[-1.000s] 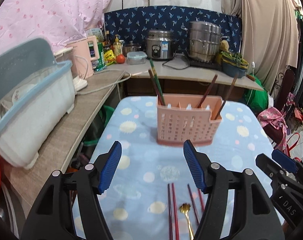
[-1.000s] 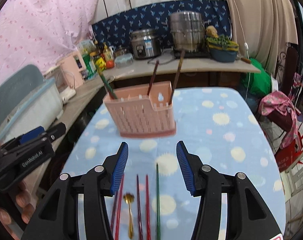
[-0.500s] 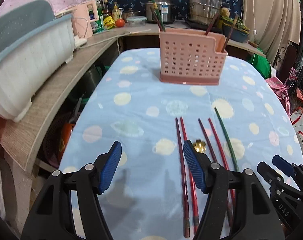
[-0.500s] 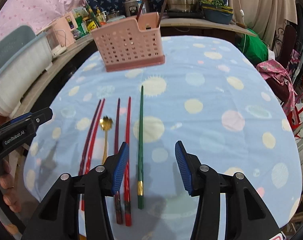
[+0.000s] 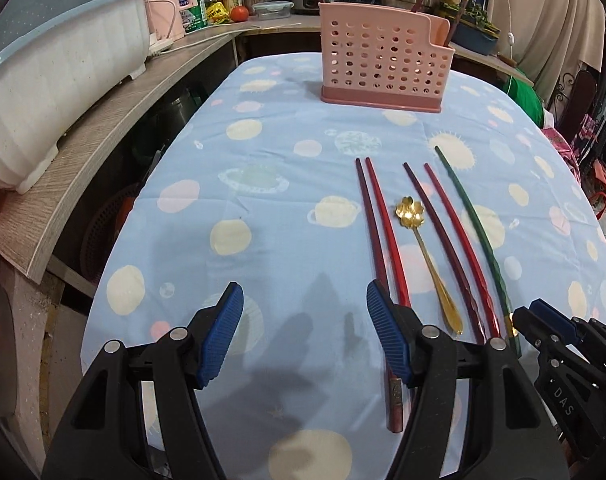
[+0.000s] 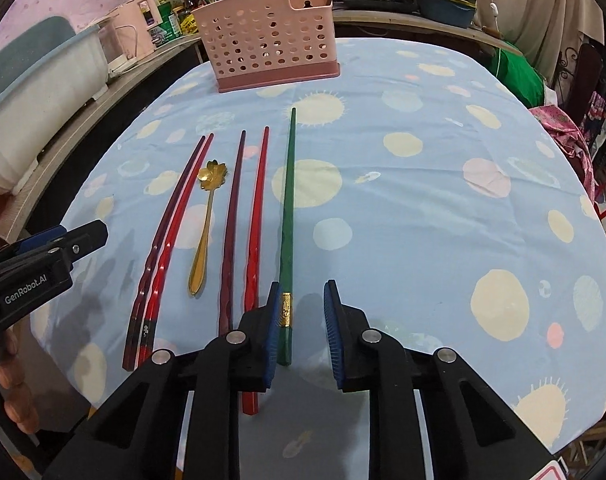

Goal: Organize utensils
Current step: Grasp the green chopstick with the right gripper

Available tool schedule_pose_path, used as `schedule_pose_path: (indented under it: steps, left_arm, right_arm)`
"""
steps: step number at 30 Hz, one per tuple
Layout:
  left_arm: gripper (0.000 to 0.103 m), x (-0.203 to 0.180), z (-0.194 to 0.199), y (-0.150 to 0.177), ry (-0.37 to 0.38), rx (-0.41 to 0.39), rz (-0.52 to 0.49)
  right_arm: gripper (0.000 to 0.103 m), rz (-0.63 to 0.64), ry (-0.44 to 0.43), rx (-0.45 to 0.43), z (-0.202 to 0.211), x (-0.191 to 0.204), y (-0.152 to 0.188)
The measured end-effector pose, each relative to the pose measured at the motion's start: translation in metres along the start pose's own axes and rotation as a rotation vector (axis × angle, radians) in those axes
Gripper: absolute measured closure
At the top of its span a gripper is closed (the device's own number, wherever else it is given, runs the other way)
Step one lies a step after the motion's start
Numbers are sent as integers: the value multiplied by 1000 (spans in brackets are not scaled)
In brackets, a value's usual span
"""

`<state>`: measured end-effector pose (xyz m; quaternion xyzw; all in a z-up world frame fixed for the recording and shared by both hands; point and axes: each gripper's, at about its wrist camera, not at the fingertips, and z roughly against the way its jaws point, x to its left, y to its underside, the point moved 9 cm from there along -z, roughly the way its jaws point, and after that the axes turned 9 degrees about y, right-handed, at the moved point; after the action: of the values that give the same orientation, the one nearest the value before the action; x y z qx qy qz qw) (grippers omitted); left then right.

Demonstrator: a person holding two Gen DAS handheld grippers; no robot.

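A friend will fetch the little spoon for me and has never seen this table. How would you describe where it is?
On the blue spotted tablecloth, in front of the pink utensil basket, a row of chopsticks lies side by side. The spoon lies between the two reddish pairs: it alone is gold, shorter than the sticks, with a flower-shaped bowl.

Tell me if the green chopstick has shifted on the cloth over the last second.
No. The green chopstick lies right of the red chopsticks, tip toward the pink basket, as before.

Bright, even overhead light; soft shadows on the tablecloth [image 5: 263, 152]; sharp focus; fisheye bending, dark corners
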<state>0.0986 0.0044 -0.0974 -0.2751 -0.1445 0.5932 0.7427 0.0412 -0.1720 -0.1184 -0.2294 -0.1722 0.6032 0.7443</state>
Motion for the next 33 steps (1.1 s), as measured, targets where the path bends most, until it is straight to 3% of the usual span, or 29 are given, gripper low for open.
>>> schedule_pose_path:
  steps: [23, 33]
  left_arm:
    - [42, -3, -10, 15, 11, 40, 4]
    - [42, -18, -4, 36, 90, 69, -2]
  right_arm:
    - [96, 32, -3, -19, -3, 6, 9]
    - [96, -4, -6, -20, 0, -4, 13]
